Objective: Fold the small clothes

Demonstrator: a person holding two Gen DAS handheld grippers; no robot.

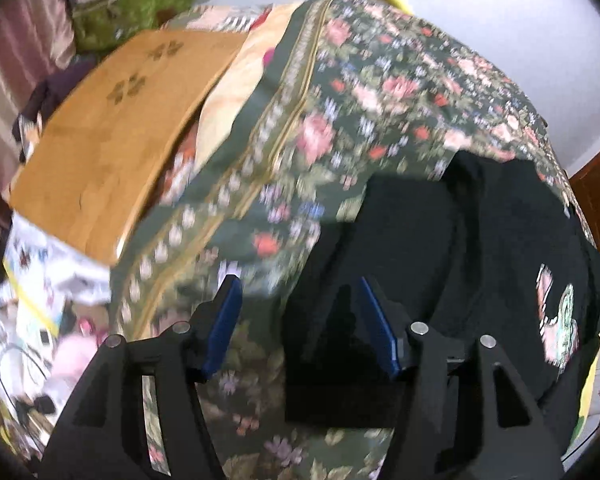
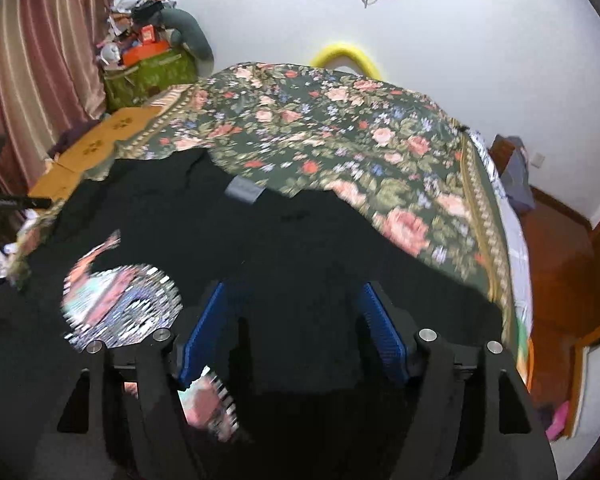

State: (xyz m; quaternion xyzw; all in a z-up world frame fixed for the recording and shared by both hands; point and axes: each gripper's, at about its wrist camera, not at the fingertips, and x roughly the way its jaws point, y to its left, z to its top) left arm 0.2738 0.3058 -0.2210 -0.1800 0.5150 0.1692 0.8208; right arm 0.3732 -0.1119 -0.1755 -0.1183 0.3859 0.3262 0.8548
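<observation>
A small black garment [image 1: 480,240] with a pink and green print [image 1: 556,320] lies on a dark floral bedspread [image 1: 340,120]. My left gripper [image 1: 296,300] is open just above the spread, at the garment's left edge; its right finger is over the black cloth. In the right wrist view the garment [image 2: 260,248] lies spread out with its print [image 2: 116,300] at the left and a grey neck label [image 2: 244,191]. My right gripper [image 2: 294,304] is open over the black cloth, with nothing between its fingers. Both views are blurred.
A wooden board [image 1: 112,132] lies at the bed's left side. A green bag [image 2: 152,72] with clutter stands in the far corner by pink curtains [image 2: 32,64]. A yellow curved object [image 2: 348,56] is behind the bed. Wooden floor [image 2: 556,260] is on the right.
</observation>
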